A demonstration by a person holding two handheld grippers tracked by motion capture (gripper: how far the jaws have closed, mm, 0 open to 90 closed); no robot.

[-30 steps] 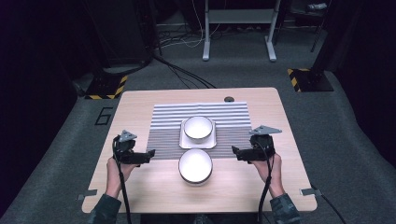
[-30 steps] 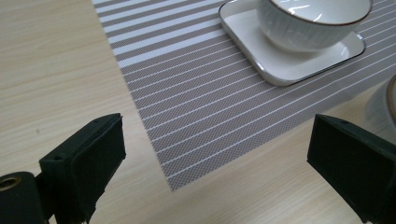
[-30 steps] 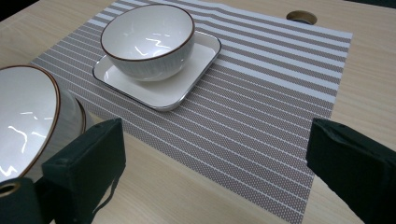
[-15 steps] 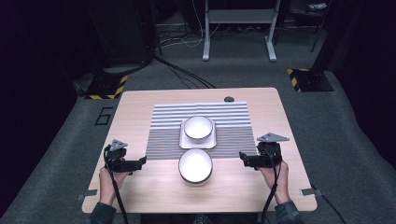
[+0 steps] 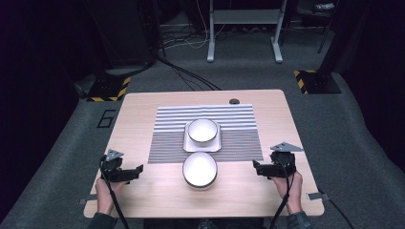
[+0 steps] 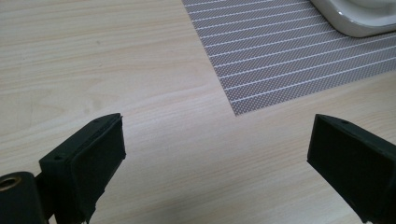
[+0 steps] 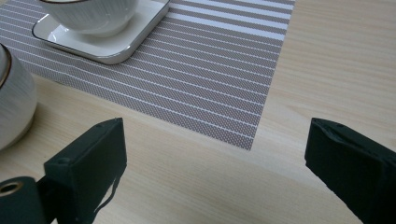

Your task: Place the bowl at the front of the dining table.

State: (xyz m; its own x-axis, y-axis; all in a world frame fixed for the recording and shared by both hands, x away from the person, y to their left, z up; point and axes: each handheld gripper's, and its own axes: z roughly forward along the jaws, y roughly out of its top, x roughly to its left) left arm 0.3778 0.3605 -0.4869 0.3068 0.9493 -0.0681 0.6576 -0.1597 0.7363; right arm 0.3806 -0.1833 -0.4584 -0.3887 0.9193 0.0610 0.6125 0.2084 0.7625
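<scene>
Both grippers stand wide open and hold nothing: the left gripper (image 5: 138, 170) over bare wood near the table's (image 5: 143, 102) front left edge, the right gripper (image 5: 255, 166) near its front right. Between them, well apart from each, sits a white bowl (image 5: 199, 169) just off the striped mat (image 5: 239, 140). Behind it a second bowl (image 5: 202, 130) stands on a square plate (image 5: 188, 145); both bowls look empty, though the high view is small.

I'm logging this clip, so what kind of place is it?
Probably a lab or studio recording bay: a lone wooden table on grey carpet, hazard-striped stand bases, loose floor cables, dark surroundings.
</scene>
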